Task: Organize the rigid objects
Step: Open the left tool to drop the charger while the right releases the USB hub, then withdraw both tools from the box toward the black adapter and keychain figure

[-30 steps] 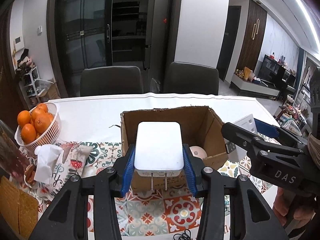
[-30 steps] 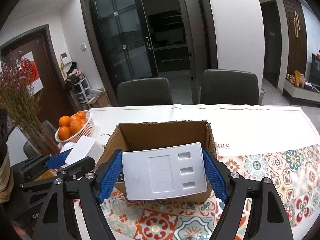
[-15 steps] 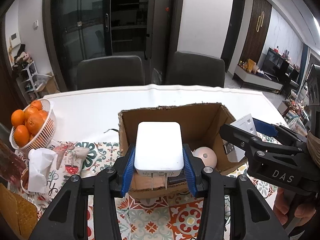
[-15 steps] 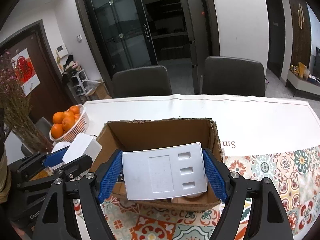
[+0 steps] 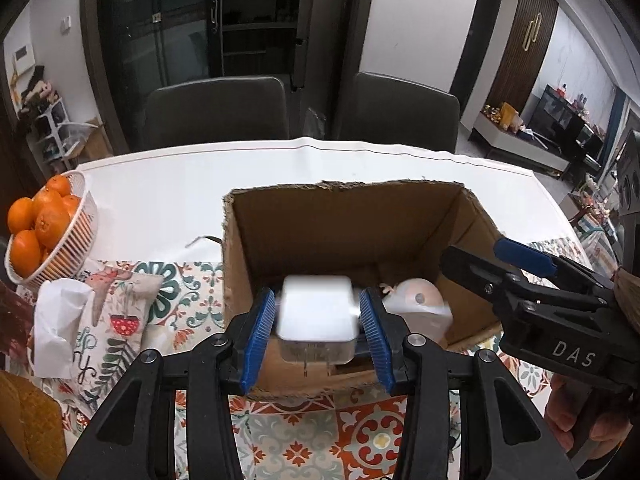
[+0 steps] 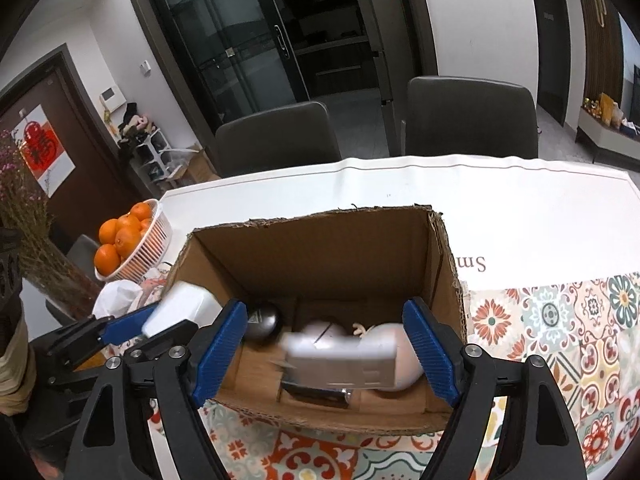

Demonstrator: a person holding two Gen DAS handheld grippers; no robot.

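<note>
An open cardboard box (image 5: 352, 216) (image 6: 320, 248) stands on the table. My left gripper (image 5: 318, 330) is over the box's near edge; the white plug adapter (image 5: 316, 314) sits blurred between its blue pads, with small gaps at the sides. In the right wrist view that adapter (image 6: 180, 308) shows at the box's left wall. My right gripper (image 6: 326, 352) is open over the box. The white socket panel (image 6: 340, 358) is blurred, loose inside the box, apart from both pads. A pinkish round object (image 6: 396, 344) (image 5: 416, 300) and a metallic ball (image 6: 262, 320) lie on the box floor.
A white basket of oranges (image 5: 44, 228) (image 6: 128, 240) stands at the table's left. A tissue pack and patterned pouch (image 5: 92, 320) lie beside it. A tiled patterned mat (image 6: 560, 320) covers the near table. Two dark chairs (image 5: 216, 108) stand behind the table.
Both grippers moved forward and tilted down over the box. The right gripper opened and the socket panel dropped into the box. The left gripper's pads widened around the adapter, which has sunk lower.
</note>
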